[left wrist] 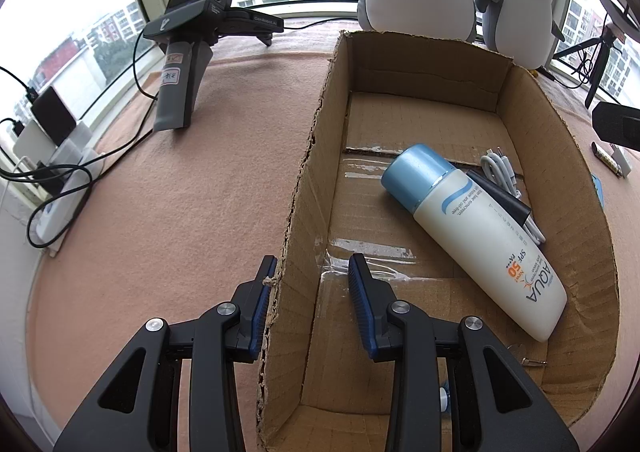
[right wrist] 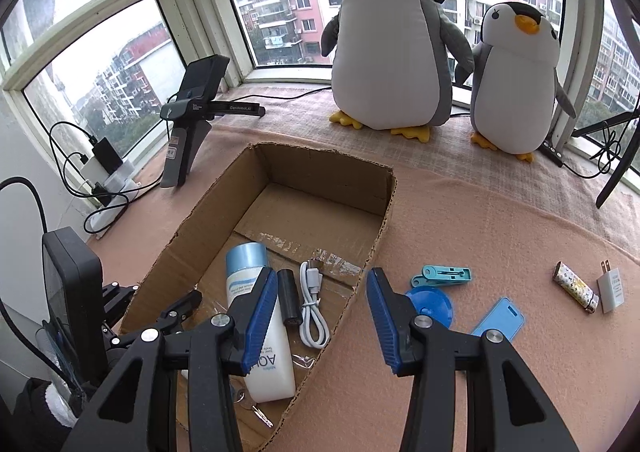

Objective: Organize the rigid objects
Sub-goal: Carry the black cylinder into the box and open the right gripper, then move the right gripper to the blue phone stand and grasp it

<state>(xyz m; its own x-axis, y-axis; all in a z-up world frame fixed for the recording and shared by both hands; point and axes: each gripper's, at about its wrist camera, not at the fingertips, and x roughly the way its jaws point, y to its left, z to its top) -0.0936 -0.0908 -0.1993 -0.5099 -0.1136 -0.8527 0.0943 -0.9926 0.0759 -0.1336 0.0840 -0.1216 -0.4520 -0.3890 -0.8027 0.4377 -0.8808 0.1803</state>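
An open cardboard box [left wrist: 304, 188] [right wrist: 320, 180] lies on the pink cloth. Inside it are a white sunscreen bottle [left wrist: 472, 236] [right wrist: 276, 364] with a blue cap, a black cylinder [right wrist: 289, 298] and a coiled white cable [right wrist: 312, 308]. My left gripper [left wrist: 312, 284] is open and straddles the box's left wall, one finger outside and one inside. My right gripper [right wrist: 320, 292] hangs open over the box's right wall, holding nothing. On the cloth to the right lie a teal clothespin [right wrist: 442, 276], a blue disc [right wrist: 432, 306], a light-blue card [right wrist: 498, 318], a patterned lighter [right wrist: 576, 288] and a white plug [right wrist: 612, 288].
Two plush penguins [right wrist: 392, 52] [right wrist: 516, 80] stand by the window behind the box. A spare gripper on a stand [left wrist: 188, 52] sits at the back left. A power strip with chargers and cables [left wrist: 52, 156] lines the left edge. Tripod legs [right wrist: 616, 168] stand at the far right.
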